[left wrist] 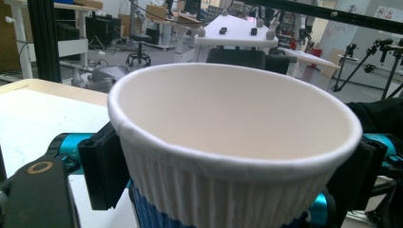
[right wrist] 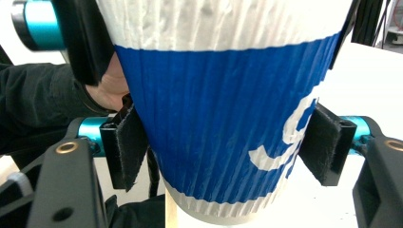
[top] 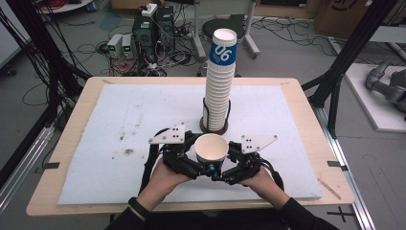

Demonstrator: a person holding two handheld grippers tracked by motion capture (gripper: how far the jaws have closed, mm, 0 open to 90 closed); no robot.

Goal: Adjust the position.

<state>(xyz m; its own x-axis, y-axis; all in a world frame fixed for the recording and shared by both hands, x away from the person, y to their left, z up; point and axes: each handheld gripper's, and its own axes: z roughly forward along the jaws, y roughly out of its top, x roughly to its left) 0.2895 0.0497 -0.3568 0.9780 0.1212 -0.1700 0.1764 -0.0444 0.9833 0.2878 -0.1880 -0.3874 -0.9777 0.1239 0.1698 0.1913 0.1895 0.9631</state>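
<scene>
A ribbed white paper cup [top: 211, 148] with a blue band is held upright, mouth up, above the white mat near the table's front. My left gripper [top: 194, 163] is shut on the cup [left wrist: 228, 142] just under its rim, with a black pad [left wrist: 102, 166] pressed to each side. My right gripper [top: 229, 165] is shut lower down on the cup's blue band [right wrist: 214, 118], its pads [right wrist: 126, 152] touching both sides. A tall stack of similar cups [top: 220, 81] stands in a dark holder just behind the held cup.
The white mat [top: 119, 143] covers most of the wooden table [top: 72, 129]. Black frame posts [top: 335, 81] rise at both sides. Cables and electronics boxes [top: 143, 33] lie on the floor beyond the far edge.
</scene>
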